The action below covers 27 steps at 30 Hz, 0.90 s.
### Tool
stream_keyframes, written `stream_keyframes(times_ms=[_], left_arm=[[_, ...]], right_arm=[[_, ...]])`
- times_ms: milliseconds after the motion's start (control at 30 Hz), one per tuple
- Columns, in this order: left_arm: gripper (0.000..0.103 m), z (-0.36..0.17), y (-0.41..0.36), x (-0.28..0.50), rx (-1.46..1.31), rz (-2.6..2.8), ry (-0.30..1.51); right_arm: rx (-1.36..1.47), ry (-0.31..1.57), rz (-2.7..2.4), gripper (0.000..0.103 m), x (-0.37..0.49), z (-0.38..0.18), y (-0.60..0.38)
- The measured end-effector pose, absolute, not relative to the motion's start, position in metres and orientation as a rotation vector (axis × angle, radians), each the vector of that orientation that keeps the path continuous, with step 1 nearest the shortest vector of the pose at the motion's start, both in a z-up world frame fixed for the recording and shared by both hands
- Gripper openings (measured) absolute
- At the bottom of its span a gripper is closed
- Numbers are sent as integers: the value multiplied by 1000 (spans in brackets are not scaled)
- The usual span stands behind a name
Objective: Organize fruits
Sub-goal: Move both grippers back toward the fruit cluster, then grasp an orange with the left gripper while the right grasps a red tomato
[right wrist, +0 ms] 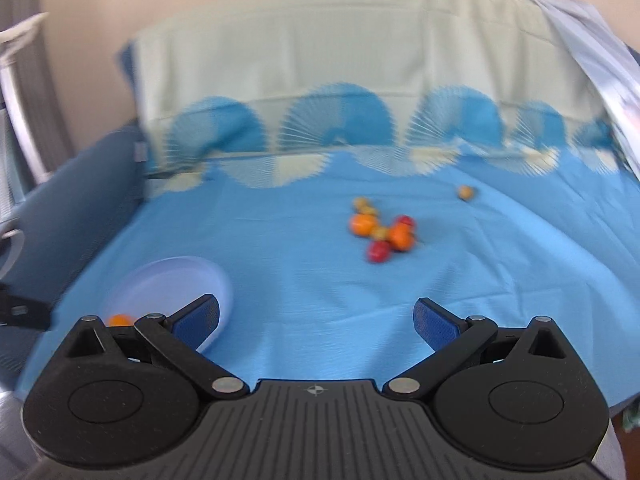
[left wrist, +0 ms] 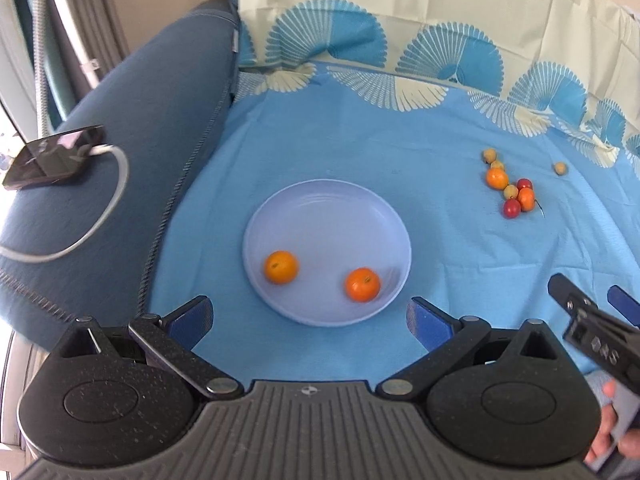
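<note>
A pale lilac plate (left wrist: 328, 208) lies on the blue cloth and holds two orange fruits (left wrist: 281, 267) (left wrist: 362, 284). My left gripper (left wrist: 310, 318) is open and empty just in front of the plate. A cluster of small orange, red and tan fruits (left wrist: 510, 190) lies on the cloth to the right; one tan fruit (left wrist: 560, 168) lies apart. My right gripper (right wrist: 316, 318) is open and empty, well short of the cluster (right wrist: 382, 232). The plate (right wrist: 176, 280) is at its left, with one orange fruit (right wrist: 121, 319) showing. The right wrist view is blurred.
A dark blue sofa arm (left wrist: 132, 168) rises at the left with a phone (left wrist: 52, 158) and white cable (left wrist: 100, 216) on it. The patterned cloth climbs the sofa back (left wrist: 400, 20) behind. The right gripper's body (left wrist: 596, 344) shows at the left view's right edge.
</note>
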<state>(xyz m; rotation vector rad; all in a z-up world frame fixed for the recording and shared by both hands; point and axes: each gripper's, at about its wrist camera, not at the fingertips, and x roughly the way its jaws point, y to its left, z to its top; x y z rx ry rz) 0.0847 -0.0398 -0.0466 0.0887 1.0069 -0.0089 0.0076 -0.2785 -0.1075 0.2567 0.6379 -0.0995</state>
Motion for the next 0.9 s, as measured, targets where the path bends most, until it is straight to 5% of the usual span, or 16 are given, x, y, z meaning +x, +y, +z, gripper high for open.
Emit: stream_keyframes(times_ms=[433, 533, 667, 900], left_arm=[[103, -86, -70, 184, 108, 81, 1112], [103, -94, -81, 202, 114, 76, 1116], [103, -105, -113, 230, 123, 20, 1092], [103, -137, -200, 291, 63, -118, 1105]], right_arm=[[337, 764, -202, 102, 191, -236, -339], [311, 763, -217, 87, 207, -253, -337], [200, 719, -274, 33, 206, -255, -333], [303, 721, -409, 30, 180, -245, -386]])
